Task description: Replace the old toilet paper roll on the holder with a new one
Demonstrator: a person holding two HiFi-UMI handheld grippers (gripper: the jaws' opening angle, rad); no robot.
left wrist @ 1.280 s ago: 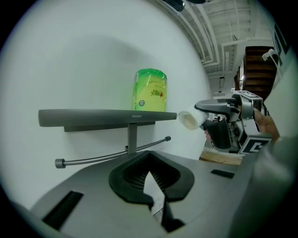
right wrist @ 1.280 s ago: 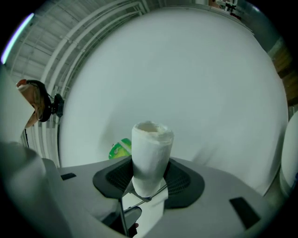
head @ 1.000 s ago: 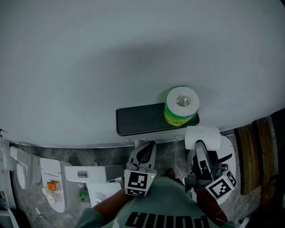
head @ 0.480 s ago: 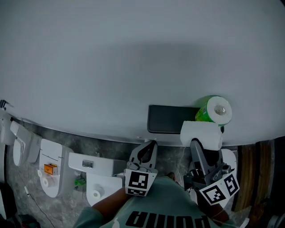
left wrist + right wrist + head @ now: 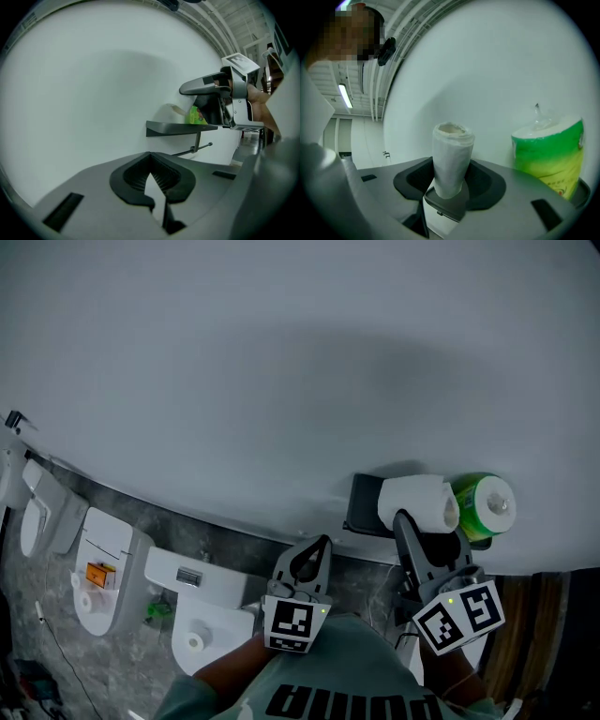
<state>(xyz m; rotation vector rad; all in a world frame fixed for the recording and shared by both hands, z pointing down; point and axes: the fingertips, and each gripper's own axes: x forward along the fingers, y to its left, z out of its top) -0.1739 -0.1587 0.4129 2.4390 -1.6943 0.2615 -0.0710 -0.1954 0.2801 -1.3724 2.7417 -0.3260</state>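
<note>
One dark shelf [image 5: 361, 507] bears the green-wrapped new roll [image 5: 483, 507], so the right gripper [image 5: 405, 521], pinching the thin old roll [image 5: 451, 157] just beside it, should park that clear of it before the left gripper [image 5: 317, 547], jaws pressed together and empty, reaches in.

White wall [image 5: 234, 352], grey marbled floor [image 5: 159, 521], white fixtures [image 5: 108, 568], wooden panel [image 5: 562, 634]

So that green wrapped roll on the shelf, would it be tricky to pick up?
Probably light and squashy: the green wrapped roll looks like a full roll of soft paper. Its shiny plastic wrapping may be a bit slippery. It stands on end on the shelf, so it looks steady, but knocked onto its side it would likely roll.
</note>
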